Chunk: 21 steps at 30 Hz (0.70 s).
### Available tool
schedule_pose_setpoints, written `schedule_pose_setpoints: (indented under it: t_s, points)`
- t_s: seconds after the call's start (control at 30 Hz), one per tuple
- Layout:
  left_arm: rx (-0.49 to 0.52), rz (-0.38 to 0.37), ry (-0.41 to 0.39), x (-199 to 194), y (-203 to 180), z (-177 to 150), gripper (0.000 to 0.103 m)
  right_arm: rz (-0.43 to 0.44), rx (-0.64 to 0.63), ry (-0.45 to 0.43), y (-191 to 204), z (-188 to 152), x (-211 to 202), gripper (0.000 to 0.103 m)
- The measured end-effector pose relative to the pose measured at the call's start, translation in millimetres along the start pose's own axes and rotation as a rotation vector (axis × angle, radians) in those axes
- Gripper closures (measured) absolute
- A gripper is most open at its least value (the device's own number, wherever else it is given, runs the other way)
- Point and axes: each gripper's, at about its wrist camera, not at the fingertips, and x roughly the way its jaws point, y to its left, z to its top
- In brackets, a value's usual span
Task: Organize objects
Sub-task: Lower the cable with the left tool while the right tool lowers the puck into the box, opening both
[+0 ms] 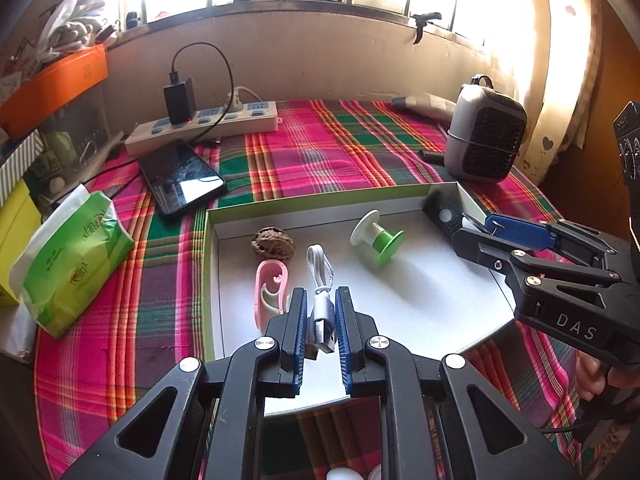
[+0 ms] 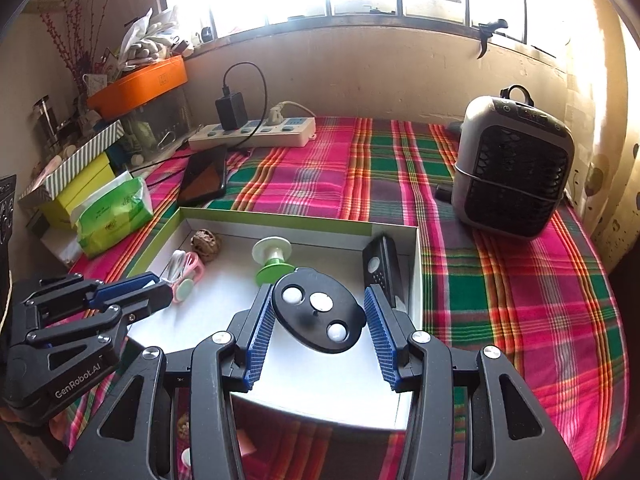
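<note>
A shallow white box with a green rim (image 1: 320, 199) lies on the plaid cloth. Inside it are a walnut (image 1: 273, 243), a pink clip (image 1: 270, 292), a green and white spool (image 1: 376, 236) and a black remote (image 2: 382, 268) leaning in the far right corner. Over the box's near part, my left gripper (image 1: 321, 292) is shut on the silver plug of a coiled white USB cable (image 1: 320, 264). My right gripper (image 2: 318, 290) is shut on a black oval disc with three white buttons (image 2: 318, 310), held above the box floor.
A phone (image 1: 182, 178) and a power strip (image 1: 200, 124) with a black charger lie behind the box on the left. A green tissue pack (image 1: 76, 260) sits left of it and a grey fan heater (image 2: 512, 168) stands at the back right. Stacked boxes crowd the left edge.
</note>
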Motion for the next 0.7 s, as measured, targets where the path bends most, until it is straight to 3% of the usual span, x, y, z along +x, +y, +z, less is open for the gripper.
schedule_pose_setpoints:
  t_s: [0.7]
  points:
    - [0.007, 0.006, 0.058, 44.3, 0.4, 19.5, 0.09, 0.002, -0.004, 0.081, -8.5, 21.6, 53.4, 0.056]
